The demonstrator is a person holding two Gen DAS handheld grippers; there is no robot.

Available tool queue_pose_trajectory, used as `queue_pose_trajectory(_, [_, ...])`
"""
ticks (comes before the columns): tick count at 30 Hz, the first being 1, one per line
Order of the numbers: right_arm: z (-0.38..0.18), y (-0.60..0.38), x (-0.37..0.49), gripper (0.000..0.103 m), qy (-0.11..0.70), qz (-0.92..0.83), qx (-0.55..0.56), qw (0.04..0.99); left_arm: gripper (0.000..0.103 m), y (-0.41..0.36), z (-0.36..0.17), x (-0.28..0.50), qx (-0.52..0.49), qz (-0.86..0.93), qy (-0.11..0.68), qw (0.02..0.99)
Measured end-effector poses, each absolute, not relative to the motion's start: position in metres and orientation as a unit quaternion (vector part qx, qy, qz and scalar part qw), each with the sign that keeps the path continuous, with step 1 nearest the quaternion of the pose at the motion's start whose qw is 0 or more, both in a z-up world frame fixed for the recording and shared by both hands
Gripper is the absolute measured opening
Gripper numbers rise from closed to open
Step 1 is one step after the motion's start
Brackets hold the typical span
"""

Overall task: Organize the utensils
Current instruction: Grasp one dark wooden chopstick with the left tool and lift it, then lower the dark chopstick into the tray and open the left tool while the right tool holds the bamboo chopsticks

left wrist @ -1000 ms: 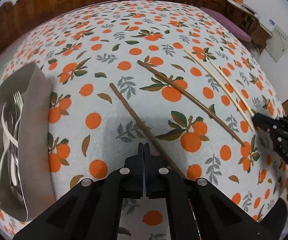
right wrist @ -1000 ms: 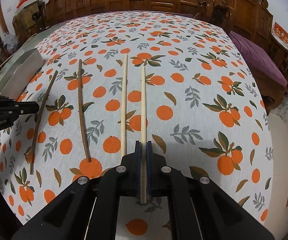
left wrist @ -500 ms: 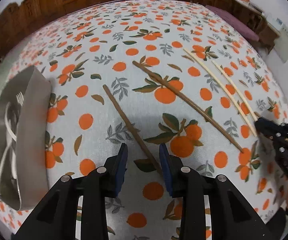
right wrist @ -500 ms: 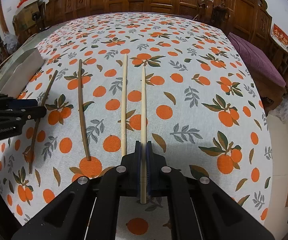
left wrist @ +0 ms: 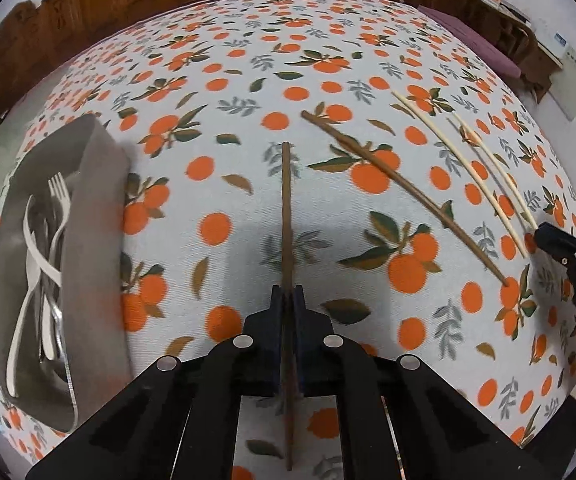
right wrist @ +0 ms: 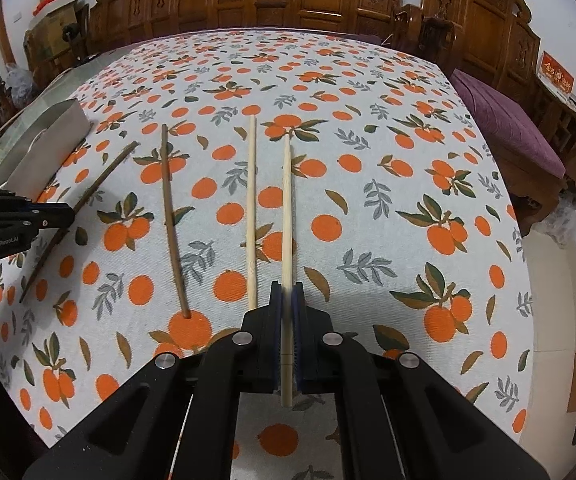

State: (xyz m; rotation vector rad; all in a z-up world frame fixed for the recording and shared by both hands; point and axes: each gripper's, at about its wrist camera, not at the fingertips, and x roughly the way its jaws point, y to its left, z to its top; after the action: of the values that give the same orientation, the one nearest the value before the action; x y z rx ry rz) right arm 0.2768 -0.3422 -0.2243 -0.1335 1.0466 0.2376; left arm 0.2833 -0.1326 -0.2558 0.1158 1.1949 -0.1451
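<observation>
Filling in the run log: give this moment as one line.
left gripper: just closed on dark brown wooden chopstick | right gripper: shut on pale wooden chopstick | grey cutlery tray: holds forks

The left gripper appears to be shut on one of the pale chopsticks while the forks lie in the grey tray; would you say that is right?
Not quite: the left gripper is shut on a dark brown chopstick, as the left wrist view shows. The forks do lie in the grey tray.
</observation>
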Motion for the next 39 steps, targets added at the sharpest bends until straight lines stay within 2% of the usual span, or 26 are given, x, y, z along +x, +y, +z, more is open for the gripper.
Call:
queue_pose_trajectory(23, [-0.173,-0.257,0.275,0.006,0.458,0.169,-0.076,0.87,0.004,-0.053,-0.173,0.271,0.043,-0.09,0.491,0.866])
queue_pose_trajectory(39, [-0.152,-0.186,0.274,0.006,0.435,0.22,-0.083,0.869,0.004,0.021,-0.183,0.289,0.045,-0.067,0.512,0.855])
